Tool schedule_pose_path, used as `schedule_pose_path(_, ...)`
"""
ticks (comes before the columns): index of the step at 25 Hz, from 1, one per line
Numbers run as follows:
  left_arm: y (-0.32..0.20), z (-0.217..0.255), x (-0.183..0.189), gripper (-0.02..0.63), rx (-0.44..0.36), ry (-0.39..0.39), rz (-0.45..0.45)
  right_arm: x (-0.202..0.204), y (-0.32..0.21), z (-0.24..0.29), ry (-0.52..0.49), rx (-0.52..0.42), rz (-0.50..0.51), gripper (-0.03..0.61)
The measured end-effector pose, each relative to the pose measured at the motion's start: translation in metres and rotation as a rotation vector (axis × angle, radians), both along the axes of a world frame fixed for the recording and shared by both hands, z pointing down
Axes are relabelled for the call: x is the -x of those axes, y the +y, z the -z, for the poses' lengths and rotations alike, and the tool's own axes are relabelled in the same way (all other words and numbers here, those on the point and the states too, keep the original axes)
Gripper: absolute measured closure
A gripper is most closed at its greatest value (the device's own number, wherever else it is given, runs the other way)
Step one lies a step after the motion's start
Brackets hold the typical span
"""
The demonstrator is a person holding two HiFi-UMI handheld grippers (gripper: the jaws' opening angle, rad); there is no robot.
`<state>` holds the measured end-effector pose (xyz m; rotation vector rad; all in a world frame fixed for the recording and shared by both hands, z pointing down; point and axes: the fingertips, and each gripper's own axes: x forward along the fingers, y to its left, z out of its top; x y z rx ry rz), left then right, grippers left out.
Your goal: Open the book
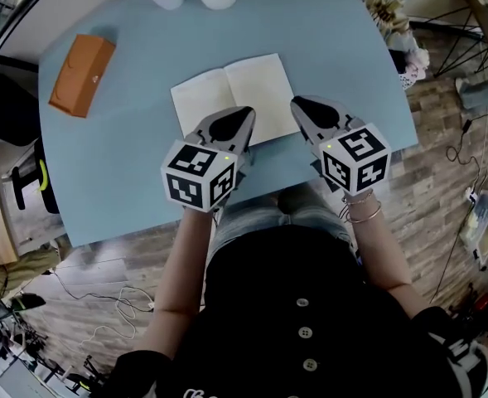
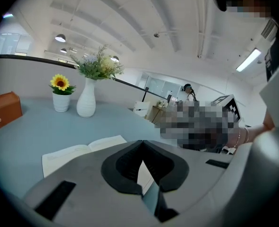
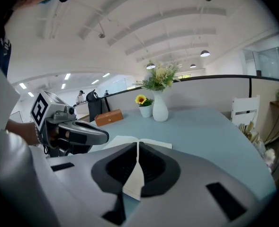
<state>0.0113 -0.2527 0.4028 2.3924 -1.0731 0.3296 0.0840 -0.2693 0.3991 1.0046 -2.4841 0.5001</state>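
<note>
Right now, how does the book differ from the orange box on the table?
The book lies open and flat with pale pages up; the orange box is closed and stands thicker, like a solid block. The book sits mid-table at the tips of the left claw and right claw; the orange box sits off to the left, away from both. Both rest on the blue table.
</note>
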Motion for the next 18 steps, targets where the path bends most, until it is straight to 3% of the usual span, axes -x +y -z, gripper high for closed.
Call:
schedule_pose_path(6,-0.004,0.023,0.006,0.601,-0.060,-0.003,0.013,0.017,0.000,0.028,-0.072,-0.051,0.030,0.577)
schedule_pose_path(11,-0.009,0.051,0.013,0.601,-0.135,0.068,0.040,0.027,0.000,0.052,-0.114,-0.111,0.071,0.577)
schedule_pose_path(18,-0.008,0.076,0.014,0.601,-0.245,0.085,0.031,0.040,0.003,0.078,-0.185,-0.180,0.083,0.577)
